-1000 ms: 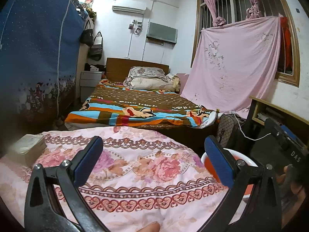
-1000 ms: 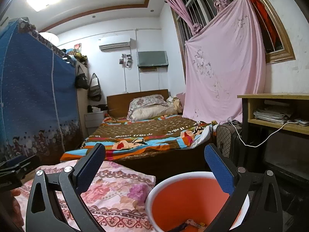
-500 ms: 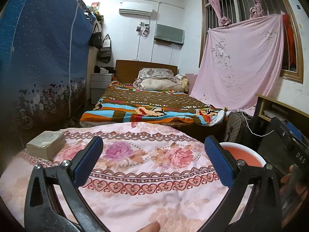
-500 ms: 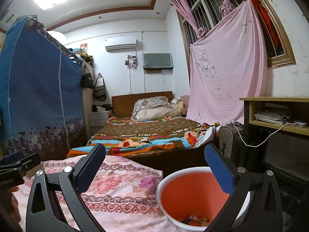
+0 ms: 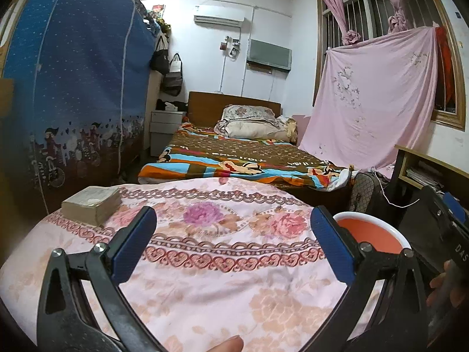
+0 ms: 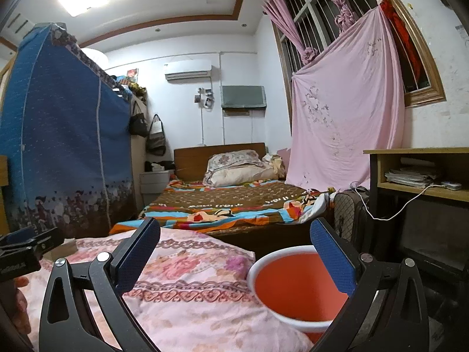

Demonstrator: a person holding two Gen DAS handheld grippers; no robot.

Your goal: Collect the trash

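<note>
Blue-padded, my left gripper hangs released above the floral quilt; my right gripper, marked "DAS", gapes over the orange bin.

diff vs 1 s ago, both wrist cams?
Both views tilted up and drew back. In the left view, more of the floral cloth and all of the tissue pack now show; in the right view the trash inside the orange bucket is out of sight. Left gripper and right gripper stayed open and empty.
</note>
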